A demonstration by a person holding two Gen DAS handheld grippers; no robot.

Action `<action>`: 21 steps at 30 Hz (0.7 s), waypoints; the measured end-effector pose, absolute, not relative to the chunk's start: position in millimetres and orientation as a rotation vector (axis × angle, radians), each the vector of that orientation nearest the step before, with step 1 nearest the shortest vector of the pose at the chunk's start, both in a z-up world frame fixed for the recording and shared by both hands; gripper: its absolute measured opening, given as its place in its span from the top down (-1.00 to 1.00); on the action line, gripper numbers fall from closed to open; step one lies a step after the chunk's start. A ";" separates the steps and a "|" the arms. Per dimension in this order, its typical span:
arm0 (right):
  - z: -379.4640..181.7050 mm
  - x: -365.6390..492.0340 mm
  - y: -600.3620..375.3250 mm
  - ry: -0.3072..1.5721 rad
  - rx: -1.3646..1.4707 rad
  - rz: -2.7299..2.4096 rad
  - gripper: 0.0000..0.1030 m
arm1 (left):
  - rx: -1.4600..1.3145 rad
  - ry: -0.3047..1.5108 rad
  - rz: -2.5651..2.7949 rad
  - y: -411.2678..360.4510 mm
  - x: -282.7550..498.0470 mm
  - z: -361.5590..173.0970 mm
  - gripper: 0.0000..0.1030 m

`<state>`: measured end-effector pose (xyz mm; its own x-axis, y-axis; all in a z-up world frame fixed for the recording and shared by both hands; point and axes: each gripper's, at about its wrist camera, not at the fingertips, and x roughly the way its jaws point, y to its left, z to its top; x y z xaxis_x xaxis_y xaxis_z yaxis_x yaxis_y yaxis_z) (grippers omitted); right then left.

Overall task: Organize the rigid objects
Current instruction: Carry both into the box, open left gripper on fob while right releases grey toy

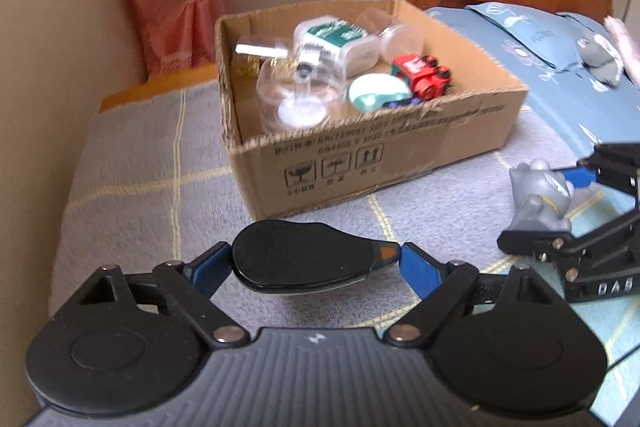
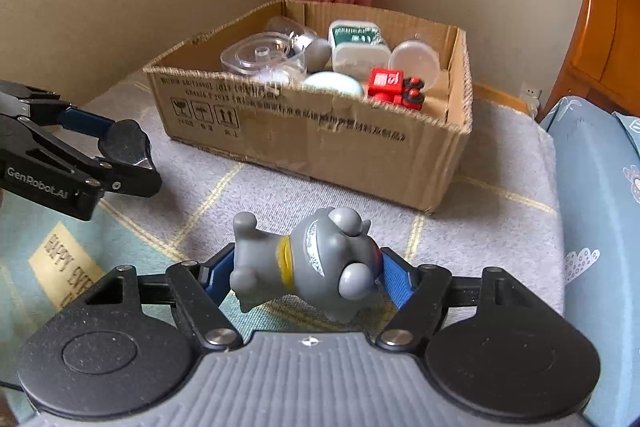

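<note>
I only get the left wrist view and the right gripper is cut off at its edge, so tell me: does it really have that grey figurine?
Observer: Yes. In the right wrist view the grey figurine lies on its side between the blue pads of the right gripper, and both pads press on it.
Operator: Any detail on it that I can't make out?
Observer: It has a yellow collar round its neck.
Operator: And how does my black object look from that side?
Observer: The black object in the left gripper shows a shiny silvery edge along its underside.
</note>
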<state>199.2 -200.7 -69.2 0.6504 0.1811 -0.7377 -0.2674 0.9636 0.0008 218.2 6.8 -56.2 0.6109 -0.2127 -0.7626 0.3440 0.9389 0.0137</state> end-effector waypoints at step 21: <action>31.4 220.0 -212.0 0.629 -0.168 0.271 -0.51 | 0.158 0.765 -0.380 -22.3 283.1 13.5 -0.74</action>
<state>220.0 -212.0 31.4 0.7752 0.1984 -0.5998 -0.2999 0.9512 -0.0729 283.1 -22.3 13.5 0.6574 -0.2777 -0.7005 0.3910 0.9204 0.0020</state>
